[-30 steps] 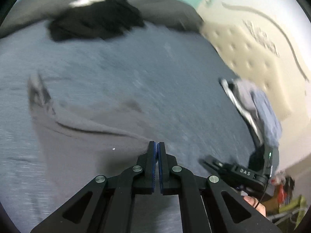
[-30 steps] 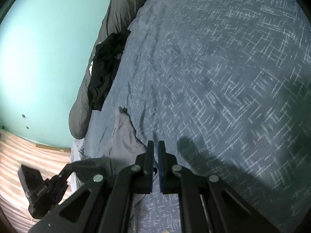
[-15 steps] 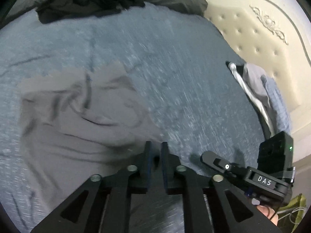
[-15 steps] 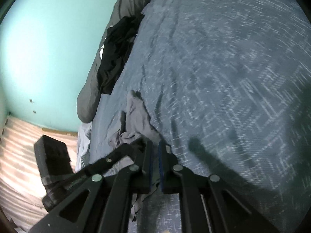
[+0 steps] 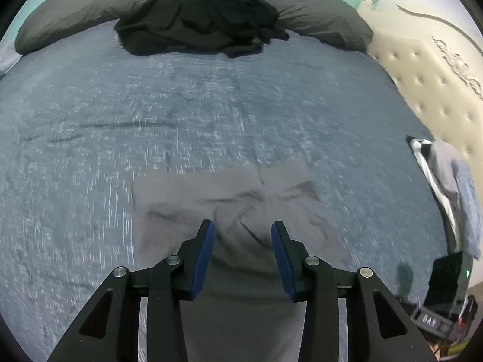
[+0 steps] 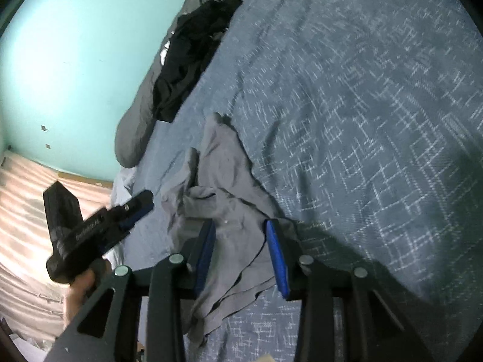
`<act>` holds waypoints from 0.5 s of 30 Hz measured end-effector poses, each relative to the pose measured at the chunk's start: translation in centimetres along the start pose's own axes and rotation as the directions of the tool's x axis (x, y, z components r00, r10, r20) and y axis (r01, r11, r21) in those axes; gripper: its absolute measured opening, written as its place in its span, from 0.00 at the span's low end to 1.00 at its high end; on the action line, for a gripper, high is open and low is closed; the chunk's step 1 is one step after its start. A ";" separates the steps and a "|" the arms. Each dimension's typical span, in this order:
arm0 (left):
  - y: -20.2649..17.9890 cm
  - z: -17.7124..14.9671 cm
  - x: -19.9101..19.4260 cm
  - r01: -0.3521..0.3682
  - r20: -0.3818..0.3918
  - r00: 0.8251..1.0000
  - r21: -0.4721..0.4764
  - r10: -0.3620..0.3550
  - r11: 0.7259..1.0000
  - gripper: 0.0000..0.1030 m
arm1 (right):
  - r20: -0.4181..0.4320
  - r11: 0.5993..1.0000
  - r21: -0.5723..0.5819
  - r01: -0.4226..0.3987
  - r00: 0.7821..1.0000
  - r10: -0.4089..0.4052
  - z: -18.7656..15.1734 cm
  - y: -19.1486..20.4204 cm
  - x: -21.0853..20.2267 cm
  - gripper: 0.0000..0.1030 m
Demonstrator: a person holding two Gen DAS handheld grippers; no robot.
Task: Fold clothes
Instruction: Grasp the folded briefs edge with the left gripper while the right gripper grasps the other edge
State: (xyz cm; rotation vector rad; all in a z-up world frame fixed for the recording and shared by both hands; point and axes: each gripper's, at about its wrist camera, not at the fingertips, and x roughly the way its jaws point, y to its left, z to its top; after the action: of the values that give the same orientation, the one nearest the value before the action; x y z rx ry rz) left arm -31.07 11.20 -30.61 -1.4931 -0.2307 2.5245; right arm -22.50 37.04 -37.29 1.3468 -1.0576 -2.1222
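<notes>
The grey garment [image 5: 229,199] lies crumpled on the blue bedspread [image 5: 211,105], near my side of the bed — soft, thin cloth, its far edge fairly straight, creases bunching toward the middle. In the right wrist view it looks more rumpled, with folded layers at the near hem. The bedspread is a woven weave flecked with white crosshatch lines. A heap of black clothes [image 5: 199,18] rests against a dark grey pillow [image 5: 317,15] at the far side. My left tool [image 5: 243,232] and right tool [image 6: 240,232] both stand spread wide above the garment, gripping nothing — half a second ago both were pinched together.
</notes>
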 end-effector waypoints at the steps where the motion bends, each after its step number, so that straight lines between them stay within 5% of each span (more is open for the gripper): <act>1: 0.1 0.4 0.3 -0.007 -0.003 1.000 0.000 0.007 1.000 0.41 | 0.002 1.000 -0.006 0.008 1.000 -0.008 0.1 0.1 0.2 0.35; 9: -0.6 2.8 4.2 -0.049 -0.050 0.997 0.031 0.051 0.998 0.41 | 0.048 0.994 -0.026 0.103 0.994 -0.102 0.3 -0.3 -0.2 0.35; 15: -1.0 2.9 6.0 -0.067 -0.071 0.995 0.043 0.070 0.997 0.41 | 0.045 0.994 -0.055 0.095 0.995 -0.093 0.2 0.3 0.1 0.35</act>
State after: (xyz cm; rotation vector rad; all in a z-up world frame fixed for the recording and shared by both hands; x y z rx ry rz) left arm -36.30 13.54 -34.08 -1.6001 -0.1188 2.5057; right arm -22.72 36.86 -37.07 1.3554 -0.9601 -2.2407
